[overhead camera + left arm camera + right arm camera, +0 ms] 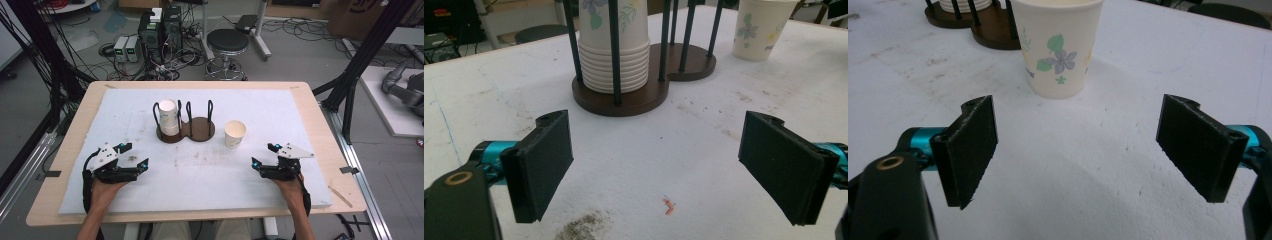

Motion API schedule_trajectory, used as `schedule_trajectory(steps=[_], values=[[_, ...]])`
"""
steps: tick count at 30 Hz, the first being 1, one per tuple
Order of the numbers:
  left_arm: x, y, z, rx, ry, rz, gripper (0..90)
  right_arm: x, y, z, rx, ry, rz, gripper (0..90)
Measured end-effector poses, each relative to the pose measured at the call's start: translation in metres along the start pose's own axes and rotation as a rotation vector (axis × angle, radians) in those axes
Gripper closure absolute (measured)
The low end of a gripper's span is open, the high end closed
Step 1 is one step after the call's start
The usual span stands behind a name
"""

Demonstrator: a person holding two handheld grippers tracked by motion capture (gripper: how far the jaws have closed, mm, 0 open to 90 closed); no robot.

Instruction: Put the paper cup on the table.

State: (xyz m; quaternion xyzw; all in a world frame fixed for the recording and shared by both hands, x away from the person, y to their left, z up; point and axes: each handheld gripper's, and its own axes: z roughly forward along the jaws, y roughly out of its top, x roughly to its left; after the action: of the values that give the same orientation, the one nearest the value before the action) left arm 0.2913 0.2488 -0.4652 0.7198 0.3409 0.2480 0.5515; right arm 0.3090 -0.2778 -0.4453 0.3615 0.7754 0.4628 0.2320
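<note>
A single paper cup (235, 133) (1058, 47) (760, 27) with a flower print stands upright on the white mat, right of a dark wooden cup holder (186, 131) (644, 92). In the holder's left bay a stack of paper cups (168, 117) (613, 45) sits between black rods; the right bay is bare. My right gripper (263, 156) (1083, 152) rests near the front right, open, with the single cup a short way beyond its jaws. At the front left my left gripper (133, 156) (666, 165) is open over bare mat, facing the holder.
The white mat (200, 170) covers most of the wooden table (320, 120). Dirt smudges and a small orange scrap (668, 205) lie on the mat by the left gripper. A stool (227, 50) and electronics stand on the floor beyond the far edge.
</note>
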Motion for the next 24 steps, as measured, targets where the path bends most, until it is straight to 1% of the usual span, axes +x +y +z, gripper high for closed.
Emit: schedule_trajectory(steps=[3, 4, 5, 6, 10, 12, 16, 17, 19, 21, 24], values=[[-0.0004, -0.0001, 0.0001, 0.0, 0.0, -0.001, 13.9, -0.002, -0.0037, 0.0005, 0.01, -0.008, 0.007, 17.2], [-0.0005, 0.0, 0.0, 0.001, 0.001, 0.0, 13.9, -0.0018, -0.0037, 0.0001, 0.01, -0.01, 0.016, 17.3], [-0.0006, -0.0001, 0.0001, 0.001, 0.0, 0.001, 13.9, -0.0017, -0.0037, 0.0, 0.003, -0.017, 0.012, 17.2], [-0.0007, -0.0001, 0.0, 0.001, 0.0, 0.0, 13.9, -0.0014, -0.004, 0.0002, 0.006, -0.012, 0.011, 17.3], [-0.0004, -0.0002, 0.0, 0.0, -0.002, 0.001, 13.9, -0.0006, -0.0045, 0.0003, 0.004, -0.024, -0.002, 17.2], [-0.0001, -0.0002, -0.0004, -0.002, -0.003, 0.0, 13.9, 0.0, -0.0052, -0.0007, -0.007, -0.024, -0.006, 17.2], [0.0002, -0.0004, -0.0006, -0.005, -0.005, -0.006, 13.9, -0.002, -0.0062, -0.0023, -0.023, -0.023, 0.013, 17.2], [0.0002, -0.0004, -0.0007, -0.005, -0.006, -0.006, 13.9, -0.0022, -0.0063, -0.0021, -0.023, -0.023, 0.025, 17.2], [0.0003, -0.0005, -0.0009, -0.01, -0.014, -0.001, 13.9, -0.0029, -0.0062, -0.0017, -0.02, -0.028, 0.031, 17.2], [0.0003, -0.0006, -0.0014, -0.011, -0.016, 0.003, 13.9, -0.0025, -0.0059, -0.0014, -0.013, -0.023, 0.029, 17.2], [0.0, -0.0009, -0.0017, -0.016, -0.015, -0.002, 13.9, -0.0017, -0.0053, 0.0, 0.002, -0.016, 0.015, 17.2]])
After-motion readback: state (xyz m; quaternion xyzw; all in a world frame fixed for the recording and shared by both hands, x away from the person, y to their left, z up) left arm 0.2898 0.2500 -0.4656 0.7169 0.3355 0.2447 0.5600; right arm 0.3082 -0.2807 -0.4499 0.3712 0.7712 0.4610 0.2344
